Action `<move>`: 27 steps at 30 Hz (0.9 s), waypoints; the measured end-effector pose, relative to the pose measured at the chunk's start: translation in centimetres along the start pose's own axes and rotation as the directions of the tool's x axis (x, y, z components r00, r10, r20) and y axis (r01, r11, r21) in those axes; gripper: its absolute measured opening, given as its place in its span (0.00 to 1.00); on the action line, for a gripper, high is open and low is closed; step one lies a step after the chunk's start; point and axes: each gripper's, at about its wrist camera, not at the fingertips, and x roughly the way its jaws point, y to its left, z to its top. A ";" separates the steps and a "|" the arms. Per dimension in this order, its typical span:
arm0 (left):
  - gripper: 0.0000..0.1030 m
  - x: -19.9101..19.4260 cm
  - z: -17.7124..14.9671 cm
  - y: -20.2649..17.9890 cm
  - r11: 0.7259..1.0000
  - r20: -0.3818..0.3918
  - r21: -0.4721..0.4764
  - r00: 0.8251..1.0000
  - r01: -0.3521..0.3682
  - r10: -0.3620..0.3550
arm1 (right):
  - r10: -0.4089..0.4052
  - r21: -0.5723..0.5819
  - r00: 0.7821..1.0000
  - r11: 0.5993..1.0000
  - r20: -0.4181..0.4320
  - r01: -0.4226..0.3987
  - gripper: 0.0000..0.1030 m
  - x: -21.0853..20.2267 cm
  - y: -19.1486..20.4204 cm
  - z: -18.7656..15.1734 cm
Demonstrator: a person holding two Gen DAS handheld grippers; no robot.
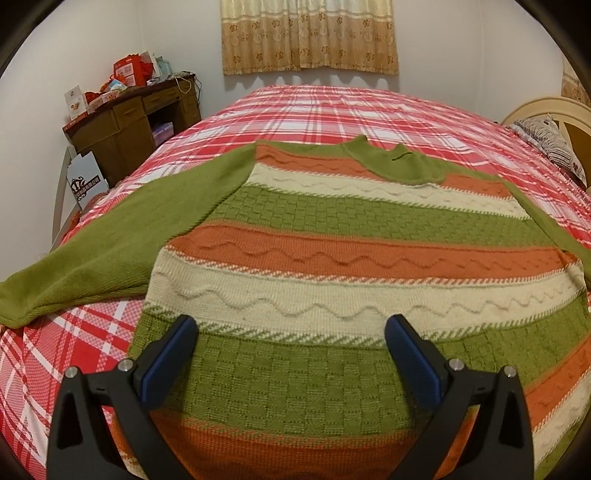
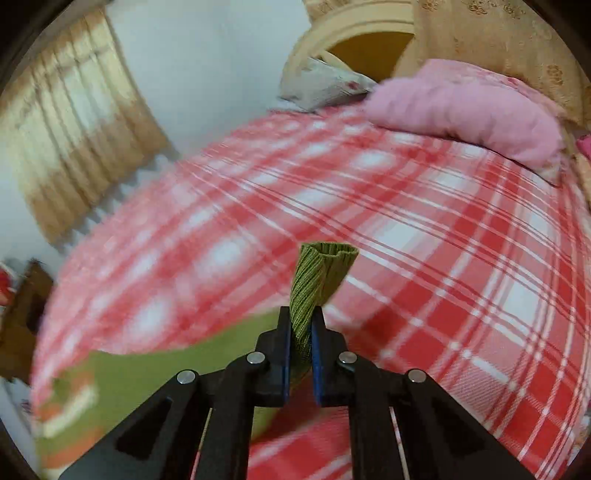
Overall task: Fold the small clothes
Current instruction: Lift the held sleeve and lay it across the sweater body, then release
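A knitted sweater (image 1: 332, 236) with green, orange and cream stripes lies flat on the red plaid bed (image 1: 332, 107), collar at the far end. Its green left sleeve (image 1: 110, 243) stretches out to the left. My left gripper (image 1: 291, 325) hovers open over the lower body of the sweater, blue pads wide apart with nothing between them. In the right wrist view my right gripper (image 2: 301, 317) is shut on the ribbed green cuff (image 2: 321, 273) of the other sleeve, lifted above the bed. The cuff sticks up past the fingertips. The rest of the sweater (image 2: 110, 387) is blurred at lower left.
A brown desk (image 1: 140, 122) piled with red boxes stands left of the bed. A beige curtain (image 1: 310, 35) hangs on the far wall. A pink pillow (image 2: 469, 110) and a patterned pillow (image 2: 325, 86) lie by the cream headboard (image 2: 351, 33).
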 end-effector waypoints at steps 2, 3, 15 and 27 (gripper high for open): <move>1.00 0.0 0.0 0.0 1.000 0.003 -0.001 1.000 0.002 -0.002 | 0.096 -0.007 0.995 0.995 0.012 -0.096 0.08 -1.8 2.8 0.6; 1.00 0.0 0.0 0.0 1.000 0.004 -0.002 1.000 0.003 -0.003 | 0.155 -0.019 0.988 0.988 0.015 -0.154 0.08 -2.8 4.8 0.7; 1.00 -0.3 -0.2 0.5 1.000 0.021 -0.015 0.999 0.026 -0.026 | 0.585 -0.157 0.769 0.760 -0.258 -0.630 0.08 -3.3 31.0 -8.2; 1.00 -1.2 -0.5 2.3 0.995 0.030 -0.073 0.997 0.066 -0.064 | 0.612 -0.097 0.527 0.594 -0.589 -0.799 0.08 3.9 46.3 -22.1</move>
